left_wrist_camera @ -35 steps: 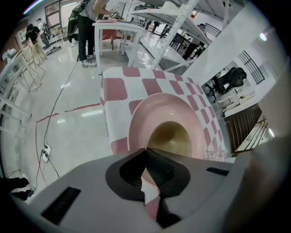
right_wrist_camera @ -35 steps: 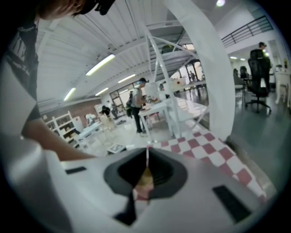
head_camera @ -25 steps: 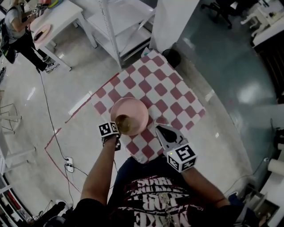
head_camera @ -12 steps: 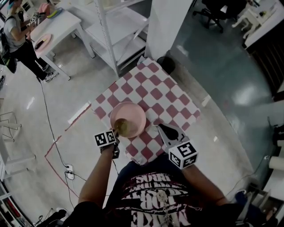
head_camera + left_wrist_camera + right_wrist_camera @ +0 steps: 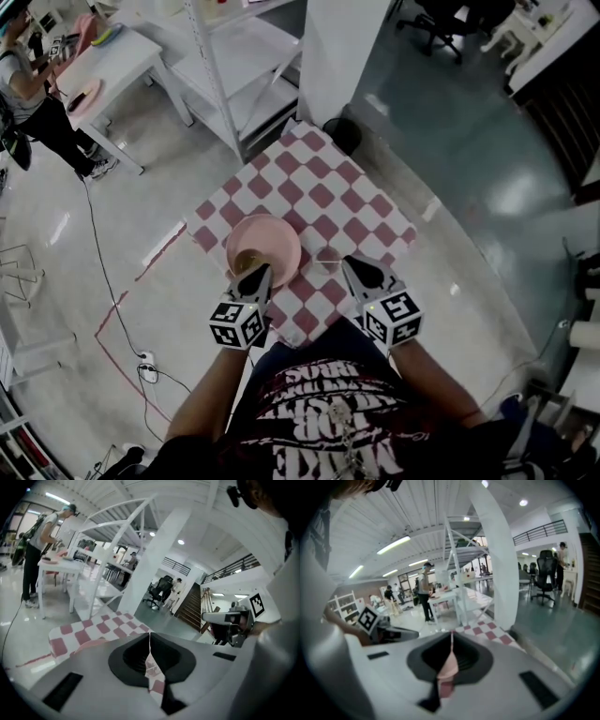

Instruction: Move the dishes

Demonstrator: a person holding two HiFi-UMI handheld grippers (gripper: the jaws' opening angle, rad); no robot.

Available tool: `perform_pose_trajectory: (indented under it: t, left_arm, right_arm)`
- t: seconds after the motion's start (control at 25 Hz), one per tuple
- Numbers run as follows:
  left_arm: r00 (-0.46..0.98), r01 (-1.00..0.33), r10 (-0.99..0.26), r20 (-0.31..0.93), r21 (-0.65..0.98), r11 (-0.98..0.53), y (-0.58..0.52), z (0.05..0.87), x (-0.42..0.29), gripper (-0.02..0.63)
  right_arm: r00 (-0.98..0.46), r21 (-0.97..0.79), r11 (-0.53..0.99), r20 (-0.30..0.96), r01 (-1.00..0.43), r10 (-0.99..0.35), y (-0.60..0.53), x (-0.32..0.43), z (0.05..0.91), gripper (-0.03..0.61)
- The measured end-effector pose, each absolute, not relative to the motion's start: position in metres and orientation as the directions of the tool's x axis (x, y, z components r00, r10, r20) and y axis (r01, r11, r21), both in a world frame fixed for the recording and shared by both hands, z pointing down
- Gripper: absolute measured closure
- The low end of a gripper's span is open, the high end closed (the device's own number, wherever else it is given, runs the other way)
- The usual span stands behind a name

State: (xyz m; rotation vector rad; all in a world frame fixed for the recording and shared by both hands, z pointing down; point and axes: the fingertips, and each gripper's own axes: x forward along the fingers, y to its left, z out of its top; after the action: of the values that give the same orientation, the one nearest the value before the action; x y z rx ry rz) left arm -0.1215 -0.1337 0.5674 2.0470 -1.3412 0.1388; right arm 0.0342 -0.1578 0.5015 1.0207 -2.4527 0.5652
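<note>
A pink plate (image 5: 267, 244) lies on the red-and-white checkered table (image 5: 328, 187), with a small brownish bowl (image 5: 247, 262) resting in its near left part. My left gripper (image 5: 260, 273) hovers over the plate's near edge and points forward. Its jaws have just been closing and now meet with nothing between them (image 5: 150, 634). My right gripper (image 5: 354, 265) is held above the table's near right side, beside the plate, also shut and empty (image 5: 451, 634). Pink shows through its slit from the plate beyond.
A white shelf rack (image 5: 234, 66) and a white pillar (image 5: 342, 47) stand behind the table, with a dark round object (image 5: 342, 132) at its far corner. A person (image 5: 28, 94) works at a white table (image 5: 112, 61) far left. A cable (image 5: 103, 262) crosses the floor.
My left gripper has lifted from low beside the small bowl at the plate's left edge to above its near edge, and its jaws have come together. The right gripper shifted slightly.
</note>
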Motion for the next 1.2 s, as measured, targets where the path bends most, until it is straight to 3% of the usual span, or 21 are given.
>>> perform_pose_trajectory:
  t: [0.2,0.48,0.96,1.0,1.08,1.2]
  left_arm:
    - [0.460,-0.878,-0.783,0.418,0.346,-0.331,-0.146,0.546,-0.085,0.586]
    - [0.422,-0.895,-0.753,0.505,0.362,-0.259,-0.144,0.577,-0.077,0.585]
    - [0.348,-0.919,-0.721,0.600,0.370,-0.136,-0.159,0.621,-0.067,0.585]
    - [0.341,-0.920,-0.719,0.606,0.373,-0.123,-0.160,0.624,-0.067,0.586]
    - [0.326,-0.921,-0.713,0.621,0.378,-0.092,-0.160,0.631,-0.068,0.584]
    - [0.294,-0.925,-0.707,0.643,0.378,-0.041,-0.156,0.640,-0.072,0.585]
  right_arm:
    - [-0.642,-0.201,0.656,0.538,-0.728,-0.547,-0.161,0.045,0.514,0.543]
    - [-0.631,-0.203,0.665,0.593,-0.719,-0.501,-0.172,0.064,0.542,0.541]
    - [-0.649,-0.218,0.768,0.693,-0.602,-0.312,-0.200,0.061,0.612,0.538]
    - [-0.649,-0.225,0.778,0.705,-0.587,-0.286,-0.200,0.060,0.620,0.528]
    - [-0.649,-0.244,0.795,0.725,-0.556,-0.232,-0.201,0.057,0.635,0.419]
    - [-0.649,-0.263,0.810,0.739,-0.524,-0.180,-0.206,0.052,0.652,0.419]
